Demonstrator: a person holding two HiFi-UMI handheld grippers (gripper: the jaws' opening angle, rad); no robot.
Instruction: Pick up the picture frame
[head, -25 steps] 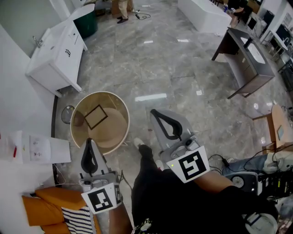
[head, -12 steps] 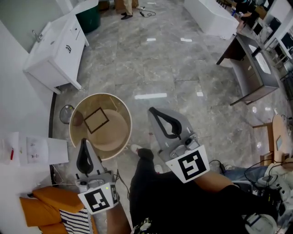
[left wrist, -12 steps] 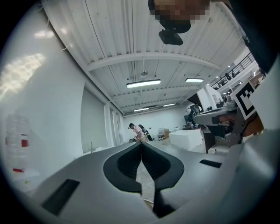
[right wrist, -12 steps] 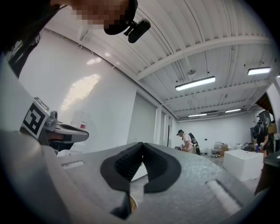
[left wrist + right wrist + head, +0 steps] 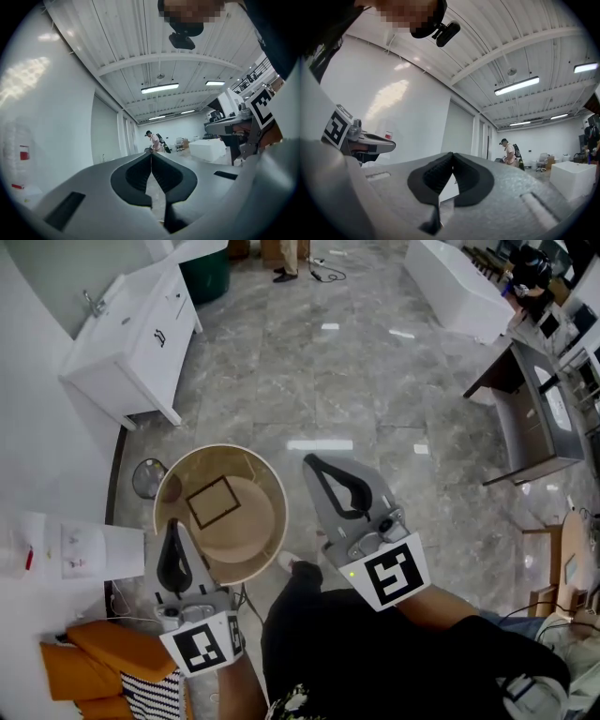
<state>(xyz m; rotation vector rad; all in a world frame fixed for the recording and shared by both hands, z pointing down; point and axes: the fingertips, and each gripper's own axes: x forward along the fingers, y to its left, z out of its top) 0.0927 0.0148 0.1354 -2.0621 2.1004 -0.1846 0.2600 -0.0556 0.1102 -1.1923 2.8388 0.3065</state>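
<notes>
Ceiling strip lights [image 5: 160,87] lit the room brightly and evenly; one glared off the polished floor [image 5: 281,381]. Both gripper views bulged fisheye, with black corners.

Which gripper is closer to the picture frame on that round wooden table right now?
Left. In the head view the left gripper sits at the table's near rim, just below-left of the picture frame; the right gripper is beyond the table's right edge, farther off.
</notes>
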